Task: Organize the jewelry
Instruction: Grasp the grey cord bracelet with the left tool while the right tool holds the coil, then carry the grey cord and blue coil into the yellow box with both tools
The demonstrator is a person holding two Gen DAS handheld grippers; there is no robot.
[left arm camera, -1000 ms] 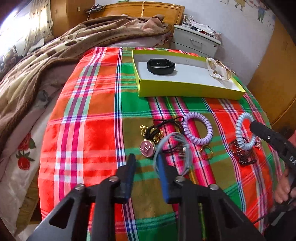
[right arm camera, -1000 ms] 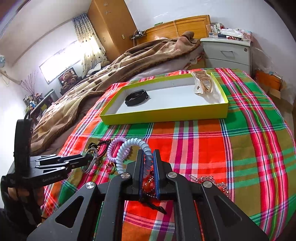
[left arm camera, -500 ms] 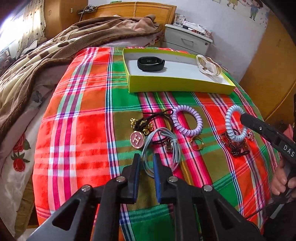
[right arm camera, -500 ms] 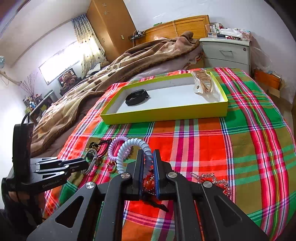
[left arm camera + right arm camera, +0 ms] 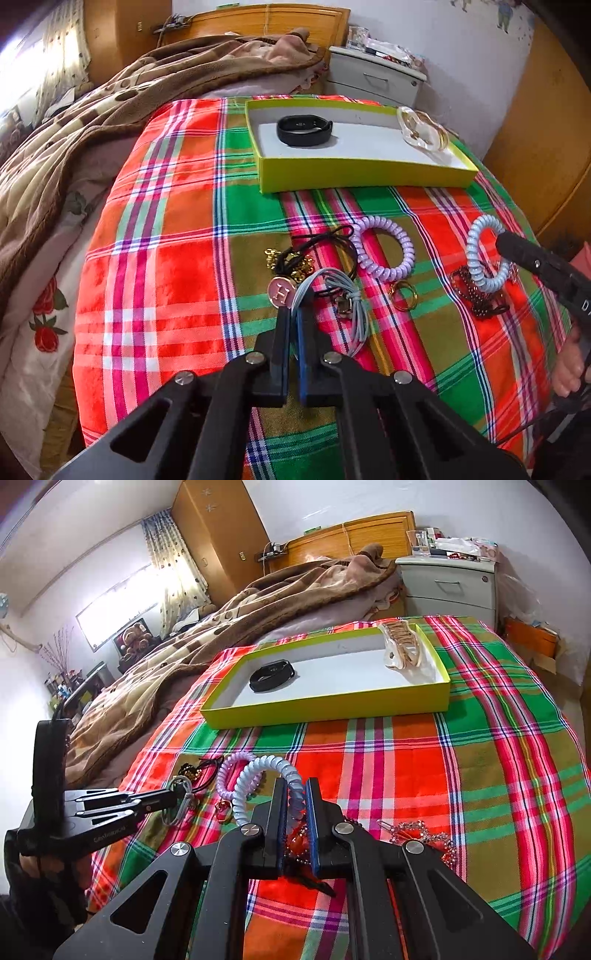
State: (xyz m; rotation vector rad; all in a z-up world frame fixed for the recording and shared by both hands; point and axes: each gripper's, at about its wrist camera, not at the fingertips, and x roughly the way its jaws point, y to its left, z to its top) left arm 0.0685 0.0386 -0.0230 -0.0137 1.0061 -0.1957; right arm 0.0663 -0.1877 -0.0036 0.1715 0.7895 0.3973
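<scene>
The shallow yellow-green cardboard box with a white floor (image 5: 354,173) sits at the far end of the bright plaid bedspread (image 5: 177,266). A black band-shaped wristwatch (image 5: 304,130) lies in its left half, and a clear bag of gold-coloured bangles (image 5: 421,129) leans in its far right corner.

The rest of the jewellery lies loose on the spread, nearer than the box. The left gripper (image 5: 295,306) has just been closing and now pinches a strand of the grey-blue cord loop (image 5: 343,295) between its pressed-together jaws. Just beside its tip lies a round pink pendant marked with an H (image 5: 282,292), touching a tangle of black cord and gold chain (image 5: 295,254). To the right are a lilac spiral hair tie (image 5: 382,248) and small gold rings (image 5: 404,295).

The right gripper (image 5: 297,794) holds the pale blue spiral hair tie (image 5: 258,771) in nearly shut jaws, standing it upright. Beneath it a heap of dark and orange beads (image 5: 295,843) is partly hidden by the fingers and hard to make out. A sparkly crystal hair clip (image 5: 421,832) lies just right, partly cut off by the gripper arm.
</scene>
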